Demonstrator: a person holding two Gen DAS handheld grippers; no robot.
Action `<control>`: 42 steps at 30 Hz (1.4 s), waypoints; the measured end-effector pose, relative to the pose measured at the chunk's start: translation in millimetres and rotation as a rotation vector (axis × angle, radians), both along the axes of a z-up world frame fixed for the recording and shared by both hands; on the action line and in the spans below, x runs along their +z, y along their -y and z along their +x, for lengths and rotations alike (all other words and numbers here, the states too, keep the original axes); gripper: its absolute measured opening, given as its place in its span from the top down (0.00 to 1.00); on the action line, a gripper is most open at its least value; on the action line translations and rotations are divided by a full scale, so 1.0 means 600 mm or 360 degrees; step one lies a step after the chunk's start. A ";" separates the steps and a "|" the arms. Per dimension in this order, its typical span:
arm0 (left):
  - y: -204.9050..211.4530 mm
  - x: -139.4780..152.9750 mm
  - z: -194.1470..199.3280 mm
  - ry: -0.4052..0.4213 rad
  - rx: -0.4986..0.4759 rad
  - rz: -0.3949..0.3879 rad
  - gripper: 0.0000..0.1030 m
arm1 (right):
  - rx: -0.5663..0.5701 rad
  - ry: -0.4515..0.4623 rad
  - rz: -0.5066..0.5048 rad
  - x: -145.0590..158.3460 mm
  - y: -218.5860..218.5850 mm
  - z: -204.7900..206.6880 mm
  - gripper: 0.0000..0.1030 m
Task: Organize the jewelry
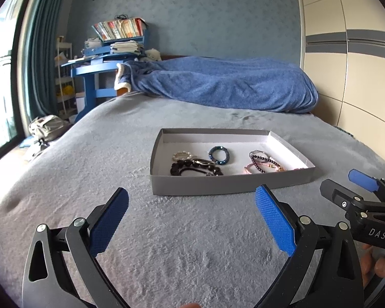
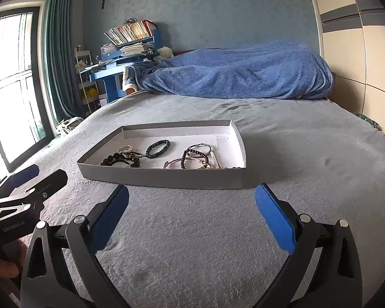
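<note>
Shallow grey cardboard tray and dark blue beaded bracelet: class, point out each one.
Shallow grey cardboard tray point(image 1: 218, 184), left wrist view, front wall.
Dark blue beaded bracelet point(image 2: 151, 149), right wrist view, left side of the loop.

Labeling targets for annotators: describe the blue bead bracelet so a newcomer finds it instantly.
On the grey bed sits a shallow grey tray with a white floor. The blue bracelet lies alone near the tray's middle, between the black bead cluster and the pink-purple tangle. It is the only dark blue ring touching nothing else.
</note>
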State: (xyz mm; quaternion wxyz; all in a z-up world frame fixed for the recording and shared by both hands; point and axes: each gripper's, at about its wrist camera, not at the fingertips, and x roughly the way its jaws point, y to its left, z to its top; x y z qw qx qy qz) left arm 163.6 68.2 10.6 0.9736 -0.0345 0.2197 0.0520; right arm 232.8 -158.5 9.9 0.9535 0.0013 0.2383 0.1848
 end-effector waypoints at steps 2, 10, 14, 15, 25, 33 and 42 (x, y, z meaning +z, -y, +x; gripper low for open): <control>0.001 -0.001 0.001 -0.0001 -0.0001 0.0000 0.05 | 0.0002 0.0004 -0.0004 0.001 -0.001 0.000 0.05; 0.001 -0.002 0.001 -0.0007 -0.0002 0.0004 0.05 | 0.0004 0.0004 -0.0005 0.000 -0.002 0.001 0.05; 0.001 -0.002 0.001 -0.0008 -0.0002 0.0005 0.05 | 0.0004 0.0004 -0.0006 0.000 -0.002 0.001 0.05; 0.001 -0.002 0.001 -0.0010 -0.0002 0.0006 0.05 | 0.0003 0.0004 -0.0006 0.000 -0.002 0.000 0.05; 0.001 -0.004 0.002 -0.0015 -0.0004 0.0009 0.05 | 0.0004 0.0004 -0.0006 0.000 -0.002 0.000 0.05; 0.001 -0.005 0.002 -0.0017 -0.0007 0.0012 0.05 | 0.0004 0.0004 -0.0005 0.000 -0.003 -0.001 0.05; -0.001 -0.012 0.003 -0.0023 -0.0013 0.0016 0.05 | 0.0004 0.0004 -0.0006 0.000 -0.003 -0.001 0.05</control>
